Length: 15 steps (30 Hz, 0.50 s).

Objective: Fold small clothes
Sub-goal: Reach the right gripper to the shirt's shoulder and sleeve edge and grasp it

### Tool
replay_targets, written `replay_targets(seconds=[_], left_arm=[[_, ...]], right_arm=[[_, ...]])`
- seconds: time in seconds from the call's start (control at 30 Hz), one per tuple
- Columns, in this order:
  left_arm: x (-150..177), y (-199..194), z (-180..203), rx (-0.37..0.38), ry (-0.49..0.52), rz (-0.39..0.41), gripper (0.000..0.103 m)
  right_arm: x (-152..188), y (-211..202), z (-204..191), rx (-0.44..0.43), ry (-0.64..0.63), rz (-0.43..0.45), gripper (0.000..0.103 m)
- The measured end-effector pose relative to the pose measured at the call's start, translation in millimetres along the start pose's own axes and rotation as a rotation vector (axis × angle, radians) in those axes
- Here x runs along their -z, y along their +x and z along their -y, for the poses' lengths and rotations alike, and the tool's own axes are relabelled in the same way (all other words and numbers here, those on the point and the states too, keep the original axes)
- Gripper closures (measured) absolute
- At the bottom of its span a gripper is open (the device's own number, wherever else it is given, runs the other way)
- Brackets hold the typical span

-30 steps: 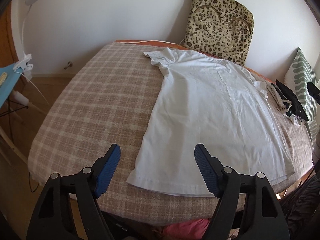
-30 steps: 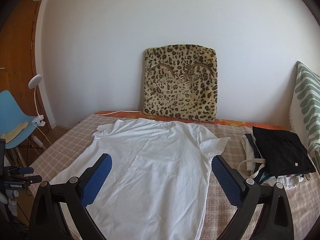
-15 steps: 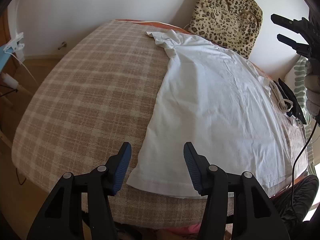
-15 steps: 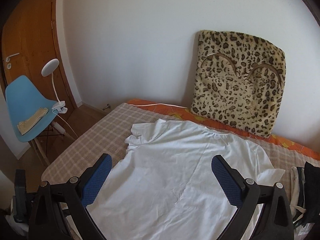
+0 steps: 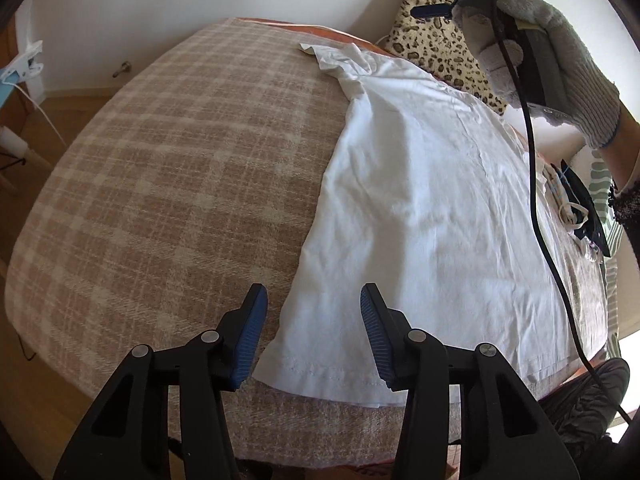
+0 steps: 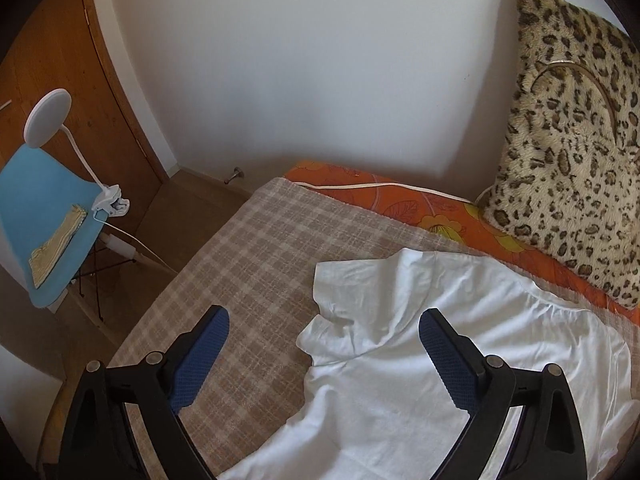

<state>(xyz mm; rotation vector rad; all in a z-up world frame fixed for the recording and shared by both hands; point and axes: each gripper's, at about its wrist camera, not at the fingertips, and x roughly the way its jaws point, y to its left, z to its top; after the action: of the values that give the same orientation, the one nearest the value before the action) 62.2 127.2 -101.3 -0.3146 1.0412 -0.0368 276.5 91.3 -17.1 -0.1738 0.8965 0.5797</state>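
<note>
A white short-sleeved cotton T-shirt (image 5: 432, 208) lies spread flat on a bed covered by a beige-and-cream checked woven blanket (image 5: 180, 168), filling the centre and right of the left wrist view, its hem toward the lower edge of the frame and its sleeve toward the top. The left tool (image 5: 312, 334) hovers at the bottom centre of that view, its blue-padded jaws wide apart and empty, straddling the shirt's near hem corner; that placement looks chosen so one squeeze can pinch the corner. The right tool (image 6: 324, 354), at the lower centre of the right wrist view, is likewise spread wide and holds nothing, poised over the rumpled sleeve (image 6: 360, 292) at the shirt's shoulder end. Taking hem and shoulder on the same side edge would let the person lift that edge and lay it over toward the middle, probably the first lengthwise fold. A leopard-print plush cushion (image 6: 576, 136) leans against the wall at the upper right, and a dark heap of other clothes (image 5: 580, 208) waits at the right edge of the left wrist view.
</note>
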Motion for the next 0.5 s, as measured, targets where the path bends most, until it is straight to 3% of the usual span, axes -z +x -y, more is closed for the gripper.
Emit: replay_targets(seconds=[0.07,0.2,0.33,0.5], left_arm=[[1.4,4.2,-0.6,0.001,0.012,0.005,0.057],[0.4,5.2,-4.3,0.019,-0.006,0.017,0.057],[3.6,3.5,-14.8,0.084,-0.051,0.058,0.057],[6.0,3.5,-10.3,0.088,0.004,0.072,0.057]], right_arm=[[-7.6,25.6,-3.7,0.017,0.005,-0.03,0.006],[-16.3,72.2,-11.3,0.025,-0.007,-0.111,0.02],[-18.2,104.8,-20.7,0.061,-0.058,-0.158,0.021],[-22.7,130.5,-21.4,0.114,-0.096,-0.196,0.026]])
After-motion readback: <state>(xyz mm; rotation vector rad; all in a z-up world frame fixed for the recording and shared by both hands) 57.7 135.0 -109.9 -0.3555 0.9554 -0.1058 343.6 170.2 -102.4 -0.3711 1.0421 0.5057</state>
